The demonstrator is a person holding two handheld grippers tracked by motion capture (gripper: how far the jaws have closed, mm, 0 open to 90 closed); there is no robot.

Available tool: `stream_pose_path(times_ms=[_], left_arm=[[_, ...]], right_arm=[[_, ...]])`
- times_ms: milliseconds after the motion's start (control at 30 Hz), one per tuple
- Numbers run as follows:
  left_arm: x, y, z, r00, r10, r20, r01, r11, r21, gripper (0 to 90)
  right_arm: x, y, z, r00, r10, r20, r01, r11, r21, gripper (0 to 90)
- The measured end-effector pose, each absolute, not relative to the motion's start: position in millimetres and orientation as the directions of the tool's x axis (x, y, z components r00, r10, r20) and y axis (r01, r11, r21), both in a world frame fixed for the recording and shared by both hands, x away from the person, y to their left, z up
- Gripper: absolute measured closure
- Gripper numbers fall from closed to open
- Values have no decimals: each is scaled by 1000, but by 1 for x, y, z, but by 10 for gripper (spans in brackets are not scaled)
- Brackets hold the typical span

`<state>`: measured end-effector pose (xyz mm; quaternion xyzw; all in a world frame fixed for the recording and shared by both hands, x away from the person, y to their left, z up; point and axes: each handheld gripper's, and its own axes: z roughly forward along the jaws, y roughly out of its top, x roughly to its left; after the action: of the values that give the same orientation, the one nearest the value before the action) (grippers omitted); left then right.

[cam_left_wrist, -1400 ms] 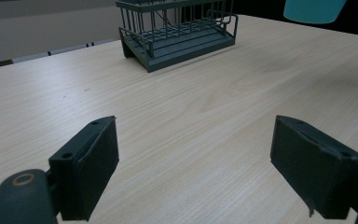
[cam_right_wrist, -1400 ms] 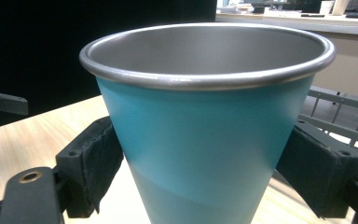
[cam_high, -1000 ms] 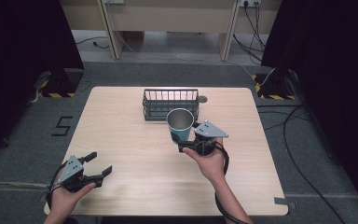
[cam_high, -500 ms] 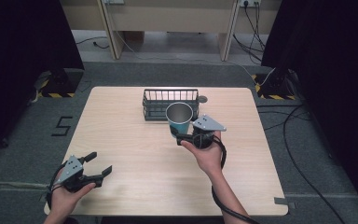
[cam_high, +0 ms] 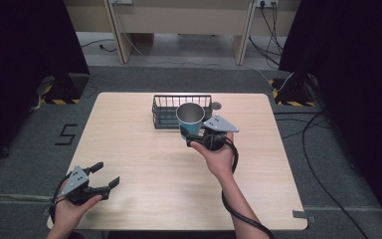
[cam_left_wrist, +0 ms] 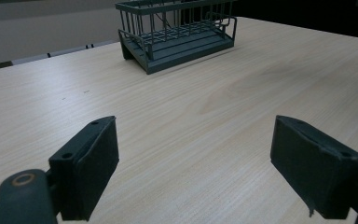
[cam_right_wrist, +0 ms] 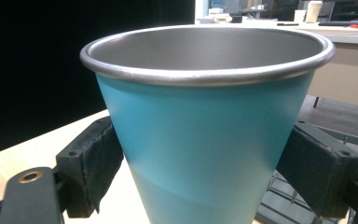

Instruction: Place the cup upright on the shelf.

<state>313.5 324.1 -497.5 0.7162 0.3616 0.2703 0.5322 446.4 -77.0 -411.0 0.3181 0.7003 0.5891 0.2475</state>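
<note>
The right claw (cam_high: 195, 135) is clenched on a teal cup (cam_high: 191, 119) with a bare metal rim and inside. In the right gripper view the cup (cam_right_wrist: 205, 135) stands upright between the two black jaws, with one pad (cam_right_wrist: 93, 161) pressed to its lower wall on one side and the other pad on the opposite side, so the grip sits low on the cone and the wide mouth rises well above the jaws. In the high view the cup is held above the tabletop (cam_high: 129, 149), just in front of the near wall of a dark wire basket (cam_high: 166, 110), and its rim overlaps the basket's near right corner in that view (whether it hangs over the basket's edge or short of it I cannot tell). The person's right hand (cam_high: 219, 157) wraps the gripper body from behind, with the grey plate on top and the cable looping down along the forearm.

The left claw (cam_high: 103, 175) is released and holds nothing. It rests low at the near left corner of the tabletop, well apart from the cup, in the left hand (cam_high: 72, 211). In the left gripper view its jaws stand wide apart over bare wood, and the basket (cam_left_wrist: 177, 35) shows farther off across the tabletop, empty as far as that view tells.

A small dark round thing (cam_high: 216, 105) lies on the tabletop just beside the basket's right end.
</note>
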Motion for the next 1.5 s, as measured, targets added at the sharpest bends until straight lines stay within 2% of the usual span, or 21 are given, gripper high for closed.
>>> stream_pose_path(times_ms=[1500], left_arm=[[313, 324, -497, 596, 803, 4, 222, -170, 960, 148]], right_arm=[[496, -63, -397, -624, 778, 72, 182, 56, 982, 179]])
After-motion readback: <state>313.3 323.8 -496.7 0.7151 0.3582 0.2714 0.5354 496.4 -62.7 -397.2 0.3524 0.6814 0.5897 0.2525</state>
